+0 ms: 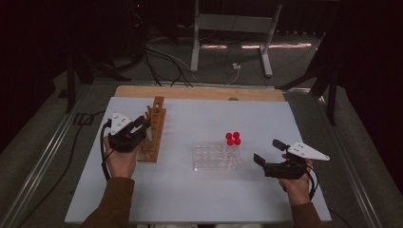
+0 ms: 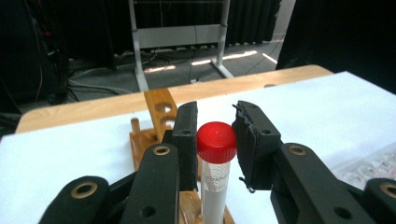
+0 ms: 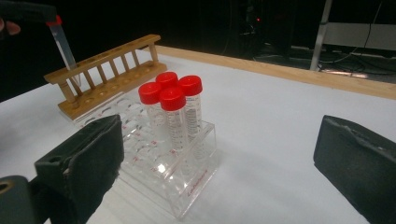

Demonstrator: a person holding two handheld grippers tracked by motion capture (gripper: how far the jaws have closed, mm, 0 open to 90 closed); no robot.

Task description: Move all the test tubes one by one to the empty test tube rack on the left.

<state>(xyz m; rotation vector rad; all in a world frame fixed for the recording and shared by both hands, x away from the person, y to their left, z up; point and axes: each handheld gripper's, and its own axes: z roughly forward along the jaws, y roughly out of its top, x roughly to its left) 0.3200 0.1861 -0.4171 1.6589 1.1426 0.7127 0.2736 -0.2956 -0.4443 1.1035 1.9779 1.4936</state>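
The left gripper [image 2: 215, 144] holds a tube [image 2: 215, 175] by its red cap, with both black pads pressed on the cap's sides. The tube hangs over the wooden rack [image 1: 153, 134], near the end of the rack closest to the person, with its tip low among the rack's bars. I think the step is to take the tube from the wooden rack to the clear rack [image 1: 215, 156], or the other way round; I cannot tell which. To do it well, keep the tube straight up and down, so it does not catch on the bars. Move slowly and do not squeeze harder, as the cap is smooth and could slip or tilt. Keep the hand steady so the wooden rack does not tip. The right gripper [image 1: 270, 155] waits on the side of the clear rack away from the wooden rack, with its jaws wide apart and nothing in them. The tube is a thin, see-through plastic stick with a pointed tip and small printed marks on its side. Its cap is round, red and shiny. The wooden rack is light brown, with round holes on top and little round posts. The clear rack looks like glass or hard plastic, with rows of holes. Four more red-capped tubes [image 3: 171, 112] stand close together in its corner farthest from the wooden rack. Both racks sit on a flat white sheet [image 1: 190, 199].
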